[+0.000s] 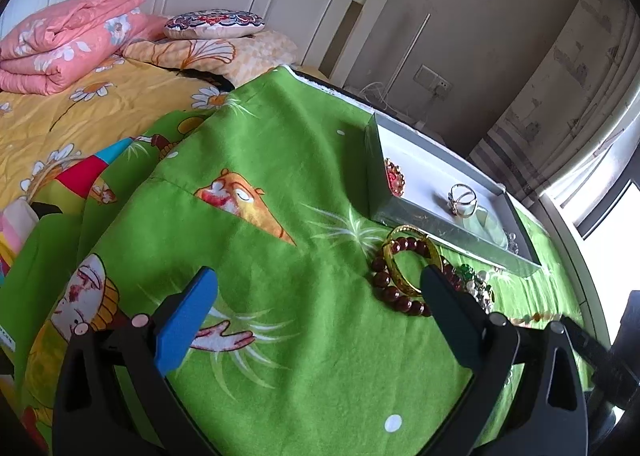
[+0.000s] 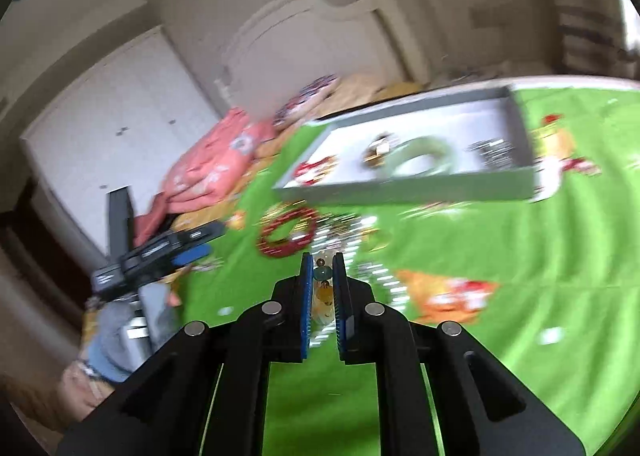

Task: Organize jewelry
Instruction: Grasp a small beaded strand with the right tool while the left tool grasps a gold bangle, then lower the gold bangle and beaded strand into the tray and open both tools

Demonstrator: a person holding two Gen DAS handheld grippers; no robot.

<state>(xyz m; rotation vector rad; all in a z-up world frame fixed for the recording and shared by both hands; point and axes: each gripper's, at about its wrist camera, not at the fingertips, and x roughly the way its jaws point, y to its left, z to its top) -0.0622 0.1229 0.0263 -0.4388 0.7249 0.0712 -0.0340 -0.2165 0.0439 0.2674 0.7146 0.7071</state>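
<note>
The left gripper (image 1: 316, 320) hovers over the green cloth (image 1: 280, 176), jaws wide and empty. Just ahead lie the dark red bead bracelet (image 1: 390, 288) and gold bangle (image 1: 404, 256), beside the grey tray (image 1: 440, 224). The right gripper (image 2: 322, 284) has its jaws narrowed on a beaded strand (image 2: 323, 288). It should probably carry the strand level to the tray and release low, clear of the ring (image 2: 378, 150) and the pale bangle (image 2: 424, 156).

No text, label, brand, number or sign can be read in either view; the green cloth (image 1: 280, 176) carries only cartoon figures and no lettering, and the right wrist view is too blurred to make out any writing
</note>
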